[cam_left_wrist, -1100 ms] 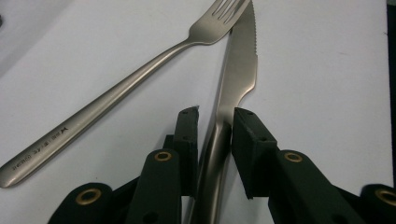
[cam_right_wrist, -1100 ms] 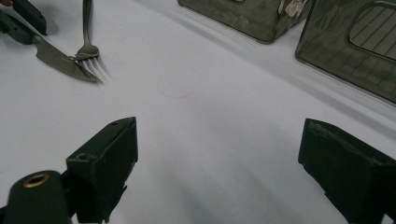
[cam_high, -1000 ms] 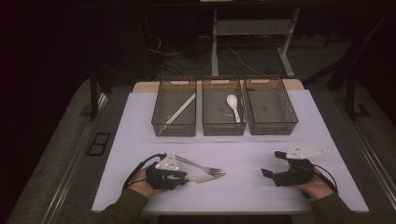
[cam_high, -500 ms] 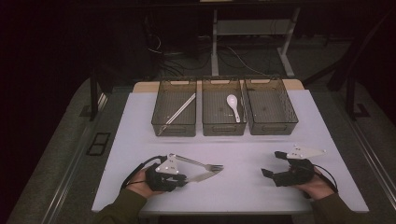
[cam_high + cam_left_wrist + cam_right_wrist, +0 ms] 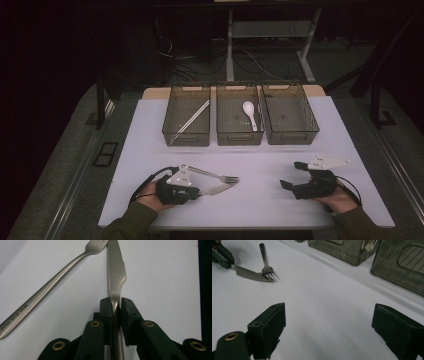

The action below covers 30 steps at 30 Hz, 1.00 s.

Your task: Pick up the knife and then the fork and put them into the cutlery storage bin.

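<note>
A steel knife (image 5: 115,277) lies near the table's front left, its tip by the tines of a steel fork (image 5: 50,287) beside it. My left gripper (image 5: 116,308) has just been closing, and its pads now pinch the knife where blade meets handle. From above, the knife (image 5: 220,189) sticks out to the right of the left gripper (image 5: 200,190), with the fork (image 5: 215,175) just behind it. My right gripper (image 5: 291,174) rests at the front right, jaws wide apart with nothing between them. The right gripper view (image 5: 329,325) looks across bare table at the knife (image 5: 249,273) and fork (image 5: 265,262).
Three dark see-through bins stand in a row at the back of the white table (image 5: 260,160). The left bin (image 5: 186,137) holds chopsticks (image 5: 194,116), the middle one a white spoon (image 5: 249,114), and nothing shows in the right bin (image 5: 291,136). Dark floor surrounds the table.
The left gripper's jaws have narrowed around the knife. Neither hand has shifted, and the knife and fork lie where they were.
</note>
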{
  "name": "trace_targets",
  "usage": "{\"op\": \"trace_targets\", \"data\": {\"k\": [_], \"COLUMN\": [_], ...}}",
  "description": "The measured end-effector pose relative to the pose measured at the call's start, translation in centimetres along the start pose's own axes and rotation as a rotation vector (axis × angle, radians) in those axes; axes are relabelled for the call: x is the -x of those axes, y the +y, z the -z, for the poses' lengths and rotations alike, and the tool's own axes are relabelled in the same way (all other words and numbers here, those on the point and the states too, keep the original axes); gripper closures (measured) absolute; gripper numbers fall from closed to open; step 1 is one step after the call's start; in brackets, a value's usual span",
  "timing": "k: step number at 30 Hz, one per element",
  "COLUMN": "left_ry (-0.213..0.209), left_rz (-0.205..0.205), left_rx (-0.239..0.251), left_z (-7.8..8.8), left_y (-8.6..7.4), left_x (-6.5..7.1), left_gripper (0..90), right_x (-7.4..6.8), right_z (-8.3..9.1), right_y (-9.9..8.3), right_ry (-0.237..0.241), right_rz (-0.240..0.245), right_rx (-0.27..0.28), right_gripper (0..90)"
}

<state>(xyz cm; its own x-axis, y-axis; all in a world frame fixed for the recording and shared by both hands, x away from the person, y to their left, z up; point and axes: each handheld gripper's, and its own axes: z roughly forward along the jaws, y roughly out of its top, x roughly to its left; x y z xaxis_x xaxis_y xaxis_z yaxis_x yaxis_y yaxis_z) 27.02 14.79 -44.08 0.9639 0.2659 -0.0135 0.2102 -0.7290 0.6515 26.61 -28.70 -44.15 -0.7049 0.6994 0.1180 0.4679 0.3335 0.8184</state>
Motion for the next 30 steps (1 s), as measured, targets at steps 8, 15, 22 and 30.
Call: {"op": "trace_targets", "data": {"k": [8,15,22,30], "left_ry": [-0.024,-0.013,0.034,0.106], "left_rz": [-0.008,0.014,0.058,0.094], "left_rx": [0.044,0.128,0.234,0.292], "left_z": [0.5,1.4,2.6,2.6], "left_y": [0.6,1.3,2.5,4.6], "left_x": [0.6,0.7,0.0,-0.8], "left_gripper": [79.2,79.2,79.1,79.3], "right_x": [0.0,0.1,0.1,0.3], "right_z": [0.1,0.2,0.2,0.4], "right_y": [0.0,0.1,0.1,0.4], "right_ry": [0.0,-0.002,0.002,0.014], "right_rz": [-0.005,-0.008,-0.009,-0.042], "right_rx": [0.008,0.011,0.014,0.039], "right_gripper": [11.8,11.8,11.8,11.8]}}
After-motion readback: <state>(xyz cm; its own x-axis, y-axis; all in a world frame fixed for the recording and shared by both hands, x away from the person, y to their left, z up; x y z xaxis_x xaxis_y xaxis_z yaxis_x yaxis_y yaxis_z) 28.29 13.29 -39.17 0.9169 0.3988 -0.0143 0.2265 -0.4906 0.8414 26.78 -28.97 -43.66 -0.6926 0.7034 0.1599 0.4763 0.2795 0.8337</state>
